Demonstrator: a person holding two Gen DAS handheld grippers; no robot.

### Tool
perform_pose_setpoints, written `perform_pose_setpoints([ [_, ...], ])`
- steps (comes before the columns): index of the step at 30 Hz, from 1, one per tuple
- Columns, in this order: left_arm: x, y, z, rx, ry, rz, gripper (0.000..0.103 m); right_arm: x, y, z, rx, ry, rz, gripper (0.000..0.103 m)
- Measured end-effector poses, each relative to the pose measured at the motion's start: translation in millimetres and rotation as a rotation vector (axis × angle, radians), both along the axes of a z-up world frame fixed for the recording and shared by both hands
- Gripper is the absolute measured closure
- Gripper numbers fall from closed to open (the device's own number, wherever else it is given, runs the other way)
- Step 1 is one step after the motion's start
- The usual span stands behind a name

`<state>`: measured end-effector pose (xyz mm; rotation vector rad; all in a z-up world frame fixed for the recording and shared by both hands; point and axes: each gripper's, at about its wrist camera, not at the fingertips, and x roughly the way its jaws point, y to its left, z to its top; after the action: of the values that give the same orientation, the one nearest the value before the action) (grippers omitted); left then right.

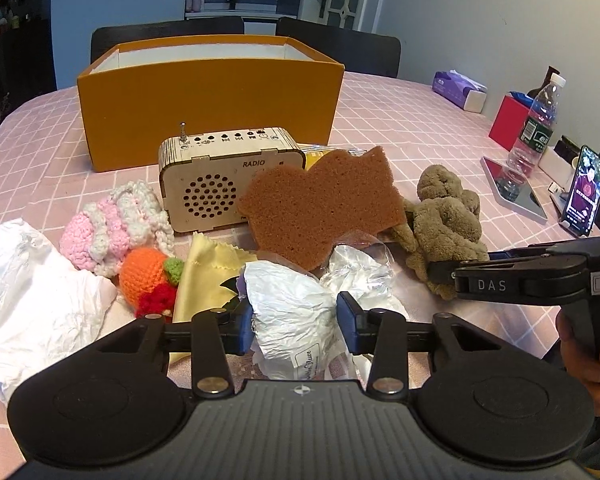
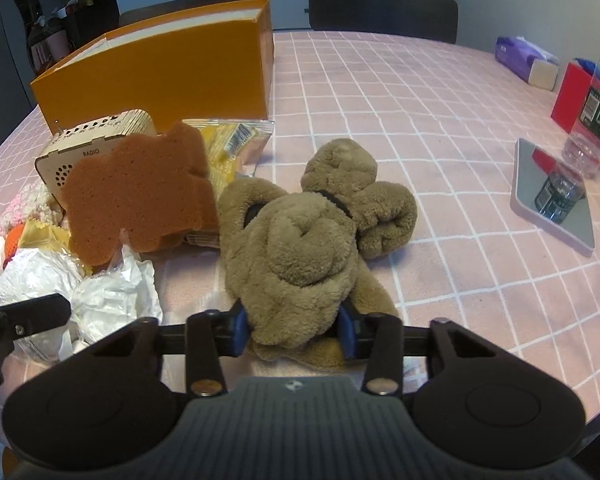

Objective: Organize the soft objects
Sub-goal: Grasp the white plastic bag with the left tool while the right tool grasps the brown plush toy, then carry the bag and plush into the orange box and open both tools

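I am pinching a crumpled white bag (image 1: 296, 316) between the blue pads (image 1: 346, 322) of my left gripper (image 1: 295, 322); my right gripper (image 2: 296, 330) is squeezing the near end of the brown plush (image 2: 300, 240) — its pads (image 2: 240, 330) are pressing into the fleece on both sides; the plush is lying on the pink checked cloth (image 2: 420, 140), just right of the heap. Beside the bag a yellow cloth (image 1: 204, 272) is lying flat, touching a crocheted orange (image 1: 146, 274); a pink-and-white knit (image 1: 112, 224) is sitting just behind the orange, and white crumpled paper (image 1: 32, 292) is spreading at far left. A brown sponge (image 1: 324, 208) is leaning against the wooden radio (image 1: 204, 184); a yellow packet (image 2: 232, 144) is lying behind them. Farther back the orange box (image 1: 208, 108) is standing open-topped. Well off to the right — a mirror (image 2: 552, 204), a water bottle (image 1: 534, 124), a phone (image 1: 584, 192), a red box (image 1: 506, 120) and a tissue pack (image 1: 458, 90).
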<state>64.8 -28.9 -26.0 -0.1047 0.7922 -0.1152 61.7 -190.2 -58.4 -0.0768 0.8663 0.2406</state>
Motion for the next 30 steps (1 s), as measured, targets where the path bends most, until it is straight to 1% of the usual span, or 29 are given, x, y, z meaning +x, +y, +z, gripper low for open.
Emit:
perform_pose_setpoints([
  [3,-4,-1,7,-0.001,-0.027,-0.009,0.059,-5,-3,8,-0.001,-0.025,0.011,0.070],
  [8,-13,-1,21,-0.024,-0.089,-0.027,0.059,-14,-10,27,0.012,-0.071,0.013,0.071],
  [12,-22,4,35,-0.044,-0.136,-0.046,0.059,-22,-13,44,-0.016,-0.130,0.023,0.071],
  [14,-26,9,43,-0.034,-0.168,-0.036,0.059,-23,-12,52,-0.028,-0.151,0.025,0.071],
  [21,-30,31,73,0.027,-0.277,0.006,0.059,-21,-7,84,0.005,-0.203,0.055,0.071],
  [26,-20,50,104,0.076,-0.355,0.016,0.059,-14,9,120,0.061,-0.245,0.138,0.070],
  [30,-1,62,129,0.133,-0.412,0.031,0.059,0,31,152,0.094,-0.322,0.207,0.070],
])
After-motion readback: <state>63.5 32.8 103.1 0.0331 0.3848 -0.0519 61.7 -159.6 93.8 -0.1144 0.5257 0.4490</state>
